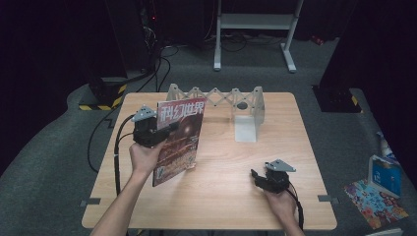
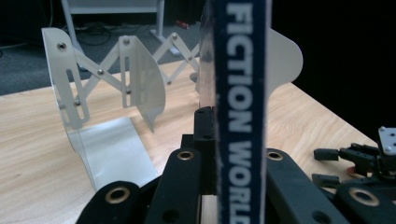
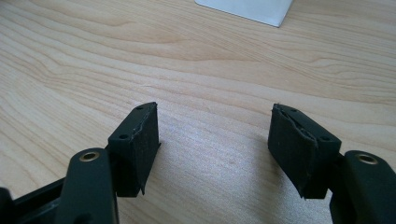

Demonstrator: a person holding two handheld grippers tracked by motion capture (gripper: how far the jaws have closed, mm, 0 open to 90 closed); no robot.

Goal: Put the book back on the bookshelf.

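Magazine (image 1: 178, 140) stands upright above the left half of the table (image 1: 221, 196), clamped by its spine in the left tool (image 1: 169, 129), whose jaws are closed hard on the blue edge (image 2: 240, 116). The right tool (image 1: 255, 176) rests low near the table's front right, jaws spread wide with only bare wood between them. Behind, the folding metal book rack (image 1: 216, 101) stretches along the far edge, its nearest slot and base plate (image 2: 112, 149) open and just ahead of the magazine. From where I stand, the next job looks like sliding it into a slot: keep it vertical, line the spine up between two dividers, lower until the bottom edge meets the plate, and only then loosen the grip. The free tool could steady the floppy cover if it sags.
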